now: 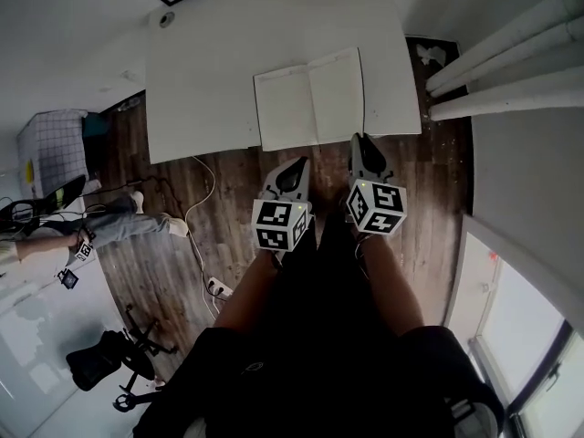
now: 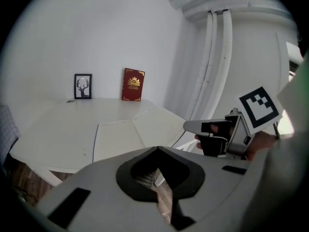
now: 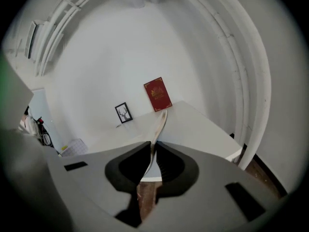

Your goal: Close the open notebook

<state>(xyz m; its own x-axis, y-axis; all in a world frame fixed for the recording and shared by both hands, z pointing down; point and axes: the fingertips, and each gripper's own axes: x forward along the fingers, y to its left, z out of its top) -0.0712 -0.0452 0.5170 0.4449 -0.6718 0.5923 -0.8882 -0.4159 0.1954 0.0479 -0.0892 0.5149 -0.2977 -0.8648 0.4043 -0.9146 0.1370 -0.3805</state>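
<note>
Far left, a person (image 1: 109, 229) is on the wood floor (image 1: 228, 199), with a chair (image 1: 114, 359) nearer the camera. A cable (image 1: 194, 231) runs across the floor toward the desk (image 1: 201, 71).

The desk is white. At its far edge a frame (image 2: 83, 86) stands upright, with a red book (image 2: 133, 84) upright just to its right.

The notebook (image 1: 308, 99) lies open on the near part of the desk, right of centre. Its near edge runs along the desk's near edge. In the head view both halves appear spread open.

The left gripper (image 1: 297, 165) hangs over the floor, just off the desk's near edge. It is near the notebook's near edge and apart from it. Its jaws are together at the tips, with nothing between them.

The right gripper (image 1: 360, 144) is at the notebook's near right corner. Its jaws are clamped on the right-hand leaf. The right gripper view shows that leaf edge-on, a thin strip running from the pads toward the far side of the desk.

White pipes (image 1: 511, 53) run to the right of the desk.
</note>
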